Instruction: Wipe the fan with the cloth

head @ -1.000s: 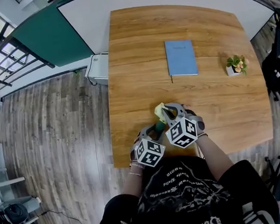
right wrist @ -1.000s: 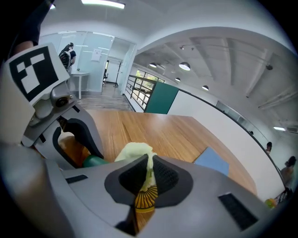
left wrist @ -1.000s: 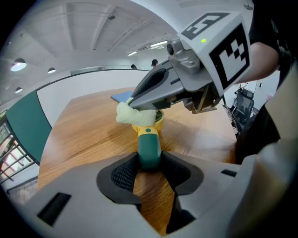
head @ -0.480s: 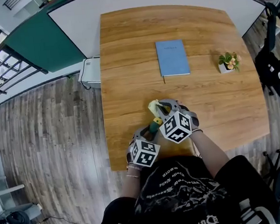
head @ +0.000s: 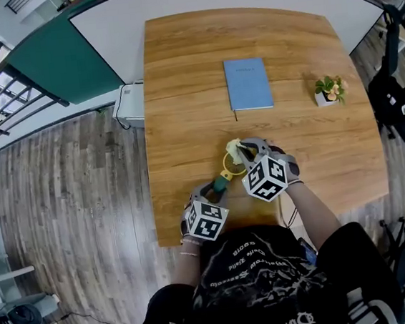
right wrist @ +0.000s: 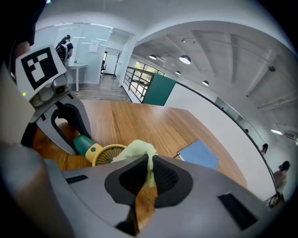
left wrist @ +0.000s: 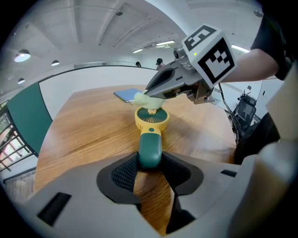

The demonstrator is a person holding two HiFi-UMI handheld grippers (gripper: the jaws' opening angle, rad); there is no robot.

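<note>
The left hand-held gripper was clamped on the green handle of the hand fan, whose long axis ran straight away from it near the worktop's front edge. The right hand-held gripper, pinching the cloth, pressed it on the yellow grille.

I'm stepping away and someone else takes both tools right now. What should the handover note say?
Left tool: shut on the fan's green handle, fan held over the table.
Right tool: shut on the cloth, cloth touching the top of the fan's round head.
Done: both grips made; how much is wiped clean can't be told.
Left: wipe head, rim and handle, then set both down.
</note>
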